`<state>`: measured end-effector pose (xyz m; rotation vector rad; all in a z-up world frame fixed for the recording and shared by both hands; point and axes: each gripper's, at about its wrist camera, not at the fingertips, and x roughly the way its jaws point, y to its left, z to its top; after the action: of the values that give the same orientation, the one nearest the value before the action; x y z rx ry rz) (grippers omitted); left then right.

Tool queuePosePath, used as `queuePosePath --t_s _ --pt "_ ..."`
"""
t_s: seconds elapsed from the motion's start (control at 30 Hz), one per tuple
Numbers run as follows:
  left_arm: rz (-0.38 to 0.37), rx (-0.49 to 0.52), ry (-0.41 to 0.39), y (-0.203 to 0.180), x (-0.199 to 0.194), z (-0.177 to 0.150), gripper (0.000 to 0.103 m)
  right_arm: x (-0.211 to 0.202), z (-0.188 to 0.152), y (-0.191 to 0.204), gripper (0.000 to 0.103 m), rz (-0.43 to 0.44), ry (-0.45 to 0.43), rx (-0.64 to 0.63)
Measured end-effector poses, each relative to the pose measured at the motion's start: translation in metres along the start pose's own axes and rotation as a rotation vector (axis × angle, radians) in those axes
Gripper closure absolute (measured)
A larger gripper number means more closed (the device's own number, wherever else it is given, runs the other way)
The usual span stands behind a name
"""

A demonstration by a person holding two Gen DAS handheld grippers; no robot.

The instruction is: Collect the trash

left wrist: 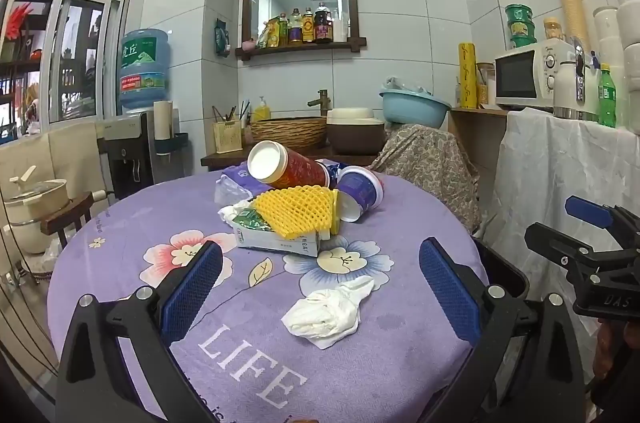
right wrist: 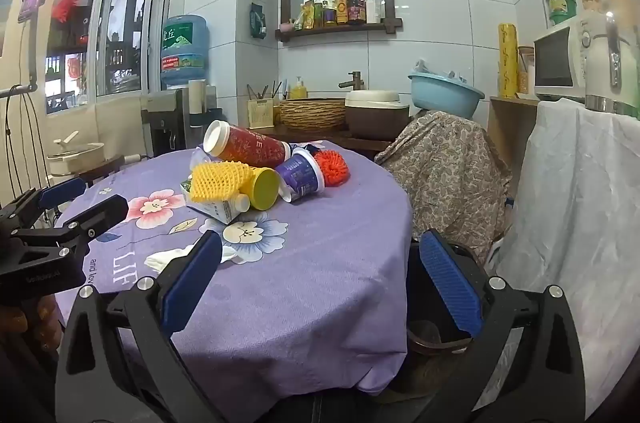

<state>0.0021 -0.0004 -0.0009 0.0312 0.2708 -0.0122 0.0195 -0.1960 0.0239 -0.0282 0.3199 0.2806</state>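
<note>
A pile of trash lies on the purple flowered tablecloth (left wrist: 408, 363): a red cup (left wrist: 288, 167) on its side, a purple cup (left wrist: 360, 189), a yellow foam net (left wrist: 298, 209), a milk carton (left wrist: 280, 243). A crumpled white tissue (left wrist: 326, 311) lies nearer, between the fingers of my open, empty left gripper (left wrist: 320, 287). In the right wrist view the pile shows with the red cup (right wrist: 248, 145), a yellow cup (right wrist: 264, 189), an orange foam net (right wrist: 332, 167). My right gripper (right wrist: 320, 279) is open and empty over the table's near right edge. A dark bin (right wrist: 432, 323) stands below it.
A chair draped in patterned cloth (right wrist: 448, 159) stands right of the table. A covered counter (right wrist: 580, 203) with a microwave (left wrist: 528, 75) is at the right. A sink bench (left wrist: 288, 143), water dispenser (left wrist: 140, 143) and a pot (left wrist: 36, 199) on a stool lie behind and left.
</note>
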Motion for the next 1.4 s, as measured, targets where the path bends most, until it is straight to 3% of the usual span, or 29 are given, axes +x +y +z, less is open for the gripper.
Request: queuePosePath --t_s 1.4 --pt "-0.012 0.031 0.002 -0.011 0.0 -0.003 0.005 -0.01 -0.001 -0.014 0.005 -0.025 -0.002 0.047"
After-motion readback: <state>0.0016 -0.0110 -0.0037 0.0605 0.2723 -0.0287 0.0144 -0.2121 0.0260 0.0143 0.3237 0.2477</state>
